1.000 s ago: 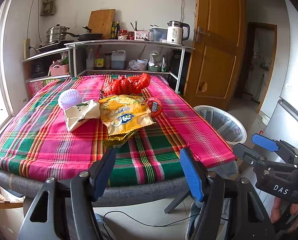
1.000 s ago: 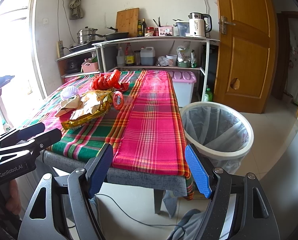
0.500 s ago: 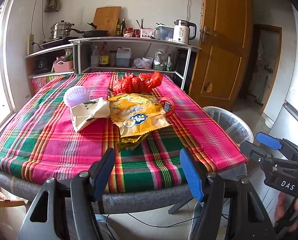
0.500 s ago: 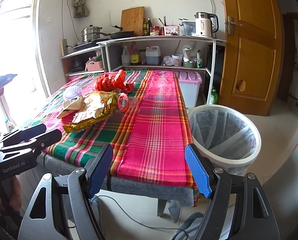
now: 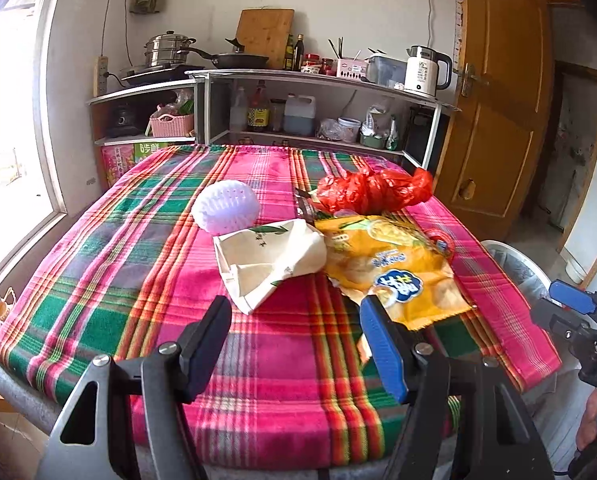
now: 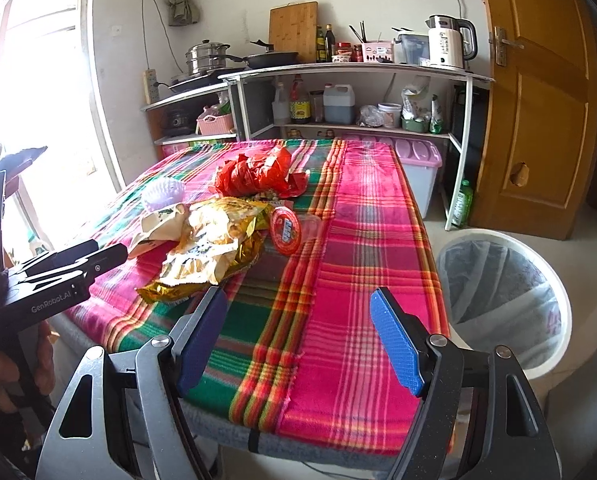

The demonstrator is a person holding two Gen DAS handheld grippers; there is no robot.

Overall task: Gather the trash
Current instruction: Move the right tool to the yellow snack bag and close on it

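Trash lies on a plaid-covered table (image 5: 138, 272): a crumpled cream paper bag (image 5: 266, 260), a yellow snack bag (image 5: 394, 272), a red plastic bag (image 5: 374, 192), a white foam net (image 5: 224, 206) and a small red-lidded cup (image 6: 285, 231). My left gripper (image 5: 296, 338) is open and empty, just short of the paper bag. My right gripper (image 6: 298, 334) is open and empty over the table's front edge, near the snack bag (image 6: 214, 248). A white lined trash bin (image 6: 502, 292) stands on the floor to the table's right.
Kitchen shelves (image 5: 318, 80) with pots, bottles and a kettle stand behind the table. A wooden door (image 5: 498, 112) is at the right. A window (image 5: 2, 120) is on the left. A lilac storage box (image 6: 418, 164) sits under the shelf.
Both grippers have moved forward and up towards the table. The left one now hangs over the cloth near the paper bag. Both stayed open.
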